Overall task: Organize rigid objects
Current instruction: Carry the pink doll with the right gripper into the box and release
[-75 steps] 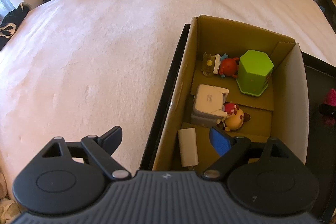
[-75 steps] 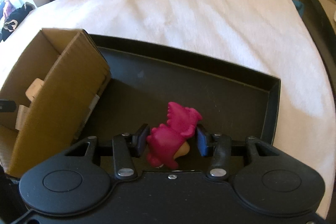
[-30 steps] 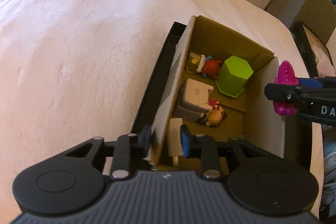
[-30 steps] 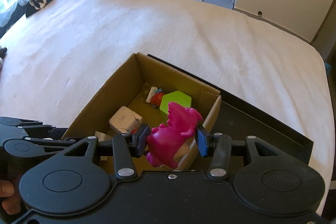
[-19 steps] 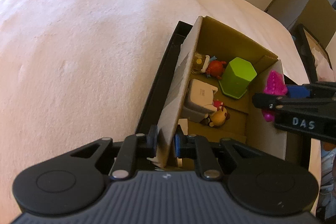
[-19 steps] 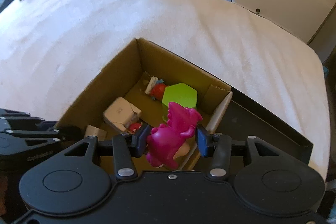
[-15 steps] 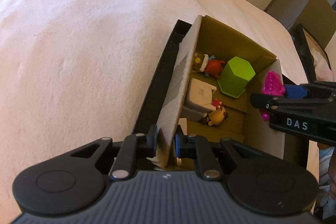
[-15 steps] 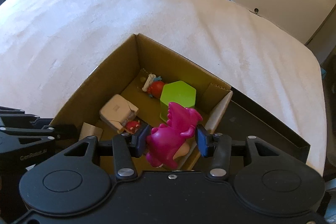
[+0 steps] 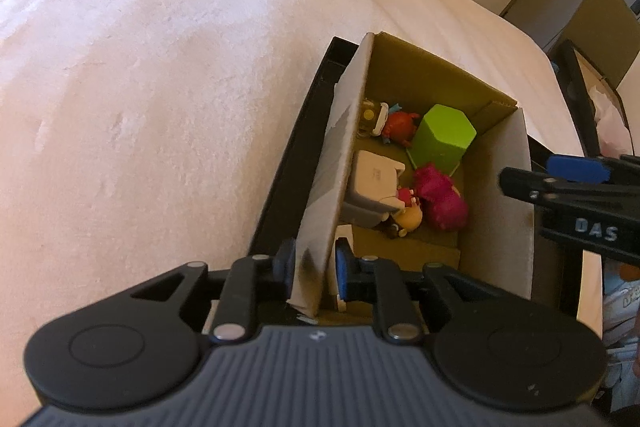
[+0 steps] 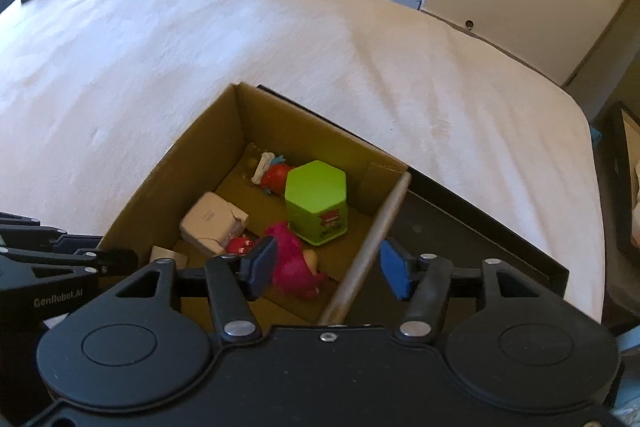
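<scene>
Pink toy (image 10: 294,259) lies on cardboard box (image 10: 208,147) floor, below and clear of R claw (image 10: 326,269), jaws just opened, empty. L claw (image 9: 314,267) pinches box's near wall.

magenta toy (image 10: 294,261), green hexagonal container (image 10: 316,201), brown box (image 10: 208,147)

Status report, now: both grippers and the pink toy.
Left gripper clamped on cardboard box wall. Right gripper open, jaws just opened. Pink toy lying inside the box. Nothing in the way.
</scene>
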A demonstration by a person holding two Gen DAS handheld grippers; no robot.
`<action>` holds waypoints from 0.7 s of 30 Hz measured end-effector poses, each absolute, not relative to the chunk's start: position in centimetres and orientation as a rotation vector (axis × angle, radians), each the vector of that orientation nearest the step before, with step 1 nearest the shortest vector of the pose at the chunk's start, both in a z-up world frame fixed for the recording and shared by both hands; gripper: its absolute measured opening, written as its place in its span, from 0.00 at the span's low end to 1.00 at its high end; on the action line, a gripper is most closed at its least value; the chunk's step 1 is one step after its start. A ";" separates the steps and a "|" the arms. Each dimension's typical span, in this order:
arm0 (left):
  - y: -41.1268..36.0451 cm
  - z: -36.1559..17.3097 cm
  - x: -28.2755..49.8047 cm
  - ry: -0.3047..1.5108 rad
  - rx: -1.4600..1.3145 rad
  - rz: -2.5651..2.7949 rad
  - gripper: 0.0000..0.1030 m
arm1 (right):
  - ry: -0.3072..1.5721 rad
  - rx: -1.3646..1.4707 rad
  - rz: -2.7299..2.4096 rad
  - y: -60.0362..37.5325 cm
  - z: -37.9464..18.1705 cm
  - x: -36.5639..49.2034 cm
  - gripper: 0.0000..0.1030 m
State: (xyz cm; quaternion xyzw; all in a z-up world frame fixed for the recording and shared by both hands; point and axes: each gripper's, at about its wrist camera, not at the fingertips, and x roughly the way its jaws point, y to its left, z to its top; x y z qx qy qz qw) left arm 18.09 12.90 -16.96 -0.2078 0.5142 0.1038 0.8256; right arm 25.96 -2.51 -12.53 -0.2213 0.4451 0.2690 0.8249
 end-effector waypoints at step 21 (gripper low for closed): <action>10.6 -9.8 15.6 1.019 -0.358 0.180 0.48 | 0.952 -0.116 0.517 -11.8 -8.1 23.1 0.58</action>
